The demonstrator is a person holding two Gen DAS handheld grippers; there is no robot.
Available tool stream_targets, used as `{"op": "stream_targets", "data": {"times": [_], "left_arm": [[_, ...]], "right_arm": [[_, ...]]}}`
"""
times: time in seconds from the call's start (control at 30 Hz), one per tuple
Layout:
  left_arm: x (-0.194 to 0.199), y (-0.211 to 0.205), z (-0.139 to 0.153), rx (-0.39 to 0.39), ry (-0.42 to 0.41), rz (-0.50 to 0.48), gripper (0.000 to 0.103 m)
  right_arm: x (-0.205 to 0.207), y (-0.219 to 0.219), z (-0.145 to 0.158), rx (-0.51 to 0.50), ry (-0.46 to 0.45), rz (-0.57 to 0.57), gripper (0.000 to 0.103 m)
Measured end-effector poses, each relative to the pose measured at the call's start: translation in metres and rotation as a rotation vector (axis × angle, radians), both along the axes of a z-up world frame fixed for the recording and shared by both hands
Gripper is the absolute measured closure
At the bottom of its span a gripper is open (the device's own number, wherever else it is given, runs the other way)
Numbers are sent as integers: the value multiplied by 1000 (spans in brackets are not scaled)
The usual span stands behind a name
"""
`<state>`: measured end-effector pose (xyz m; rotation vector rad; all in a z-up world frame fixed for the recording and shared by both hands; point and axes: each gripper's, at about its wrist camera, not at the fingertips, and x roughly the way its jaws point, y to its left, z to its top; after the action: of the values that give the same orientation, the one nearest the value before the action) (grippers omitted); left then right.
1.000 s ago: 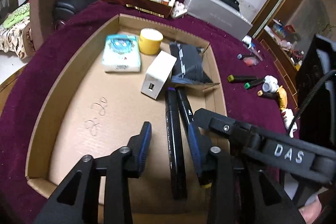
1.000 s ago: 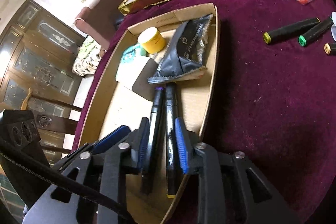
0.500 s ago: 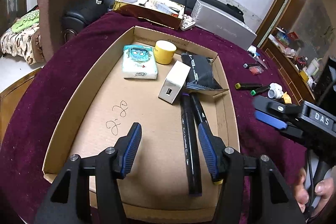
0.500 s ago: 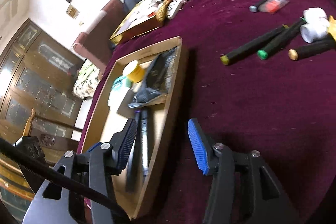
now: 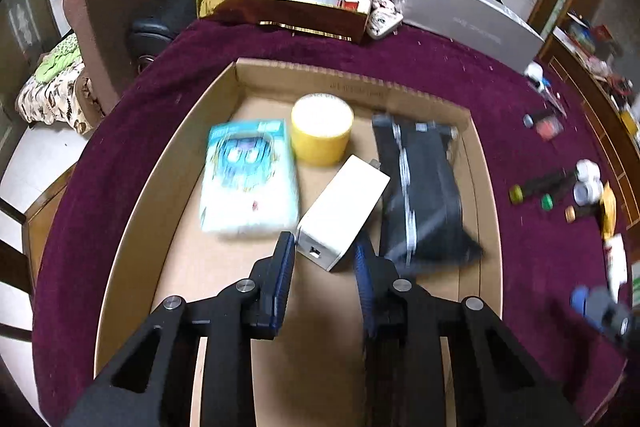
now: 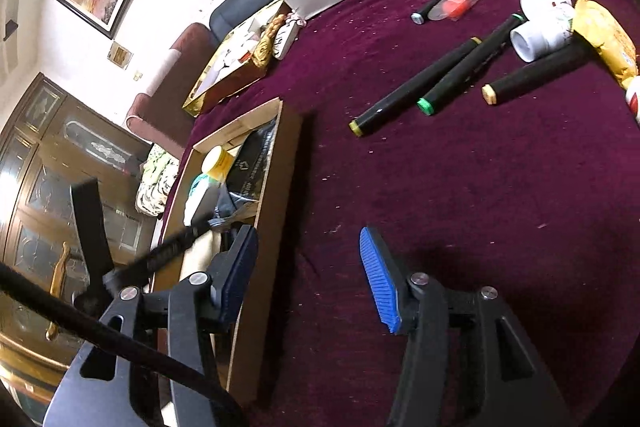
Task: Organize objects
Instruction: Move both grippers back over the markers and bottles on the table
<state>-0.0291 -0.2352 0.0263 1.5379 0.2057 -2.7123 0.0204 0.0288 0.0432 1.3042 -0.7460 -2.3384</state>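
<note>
**Left closing at white box, right open over cloth**

Left gripper (image 5: 324,263) jaws closing, near end of white box (image 5: 344,213) just at the fingertips, no grip visible. White box lies in cardboard tray (image 5: 168,163). Right gripper (image 6: 308,267) half open, empty, over maroon tablecloth (image 6: 460,187) beside tray; markers (image 6: 420,83) well ahead.

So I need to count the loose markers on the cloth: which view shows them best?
The right wrist view: the three black markers lie sharp and unobstructed on the maroon cloth, their yellow, green and tan caps distinct. The left wrist view catches them only small and blurred at its right edge.
</note>
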Motion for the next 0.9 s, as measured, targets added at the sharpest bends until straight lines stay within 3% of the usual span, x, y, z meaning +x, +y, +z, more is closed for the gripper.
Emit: {"op": "stream_targets", "data": {"times": [0.2,0.3,0.4,0.5,0.57,0.67,0.8,0.9], "left_arm": [[9,4,-3,79,-40,-41,76],[34,1,4,87,11,-64,74],[51,-4,15,33,117,-53,62],[51,-12,19,-66,160,1,53],[49,-16,11,-118,96,39,53],[56,-19,-6,-92,-9,70,53],[92,-1,-9,-188,21,28,52],[109,11,-8,-211,31,2,52]], "right_arm": [[-3,15,-6,-36,-18,-18,51],[-3,26,-2,-45,-4,-32,50],[-3,38,0,-52,6,-65,44],[-4,47,-3,-68,-5,-90,43],[-2,49,-4,-77,-13,-100,43],[0,53,-6,-84,-18,-110,43],[2,57,-6,-86,-17,-117,43],[3,60,-8,-93,-23,-120,43]]}}
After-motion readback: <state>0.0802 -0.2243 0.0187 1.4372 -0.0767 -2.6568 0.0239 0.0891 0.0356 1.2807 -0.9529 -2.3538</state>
